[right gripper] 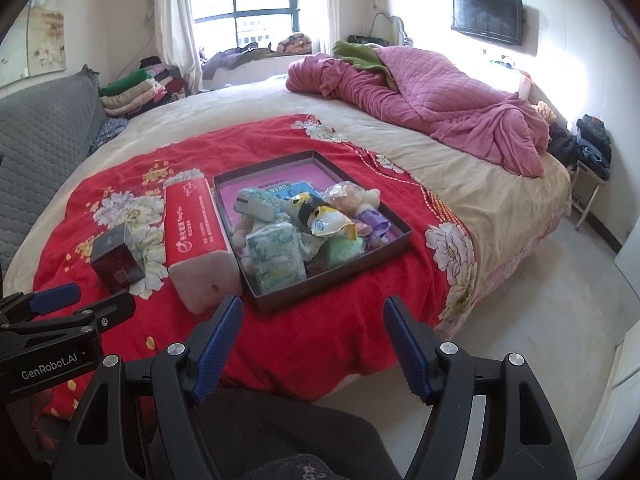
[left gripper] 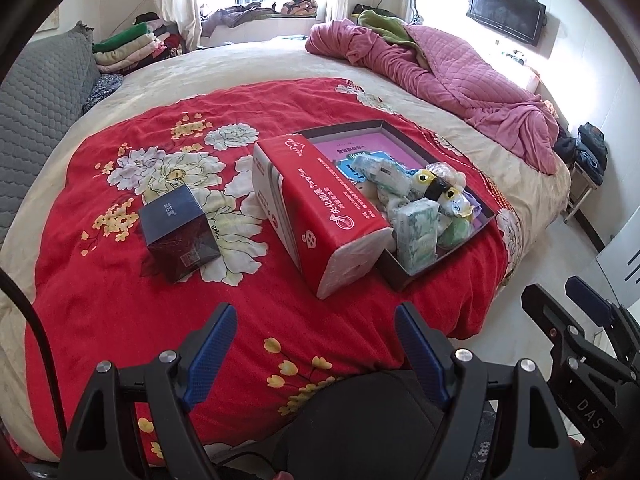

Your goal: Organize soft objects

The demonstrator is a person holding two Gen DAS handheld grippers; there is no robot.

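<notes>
A shallow dark tray lies on the red flowered blanket. It holds a pile of soft things: a green-white tissue pack, a yellow and black plush and other small packs. A long red tissue pack lies against the tray's left side. A dark box stands further left. My left gripper hangs open above the blanket's near part. My right gripper is open too, just short of the tray.
A crumpled pink quilt lies at the far right of the bed. Folded clothes are stacked at the back left by a grey padded headboard. Pale floor lies to the bed's right.
</notes>
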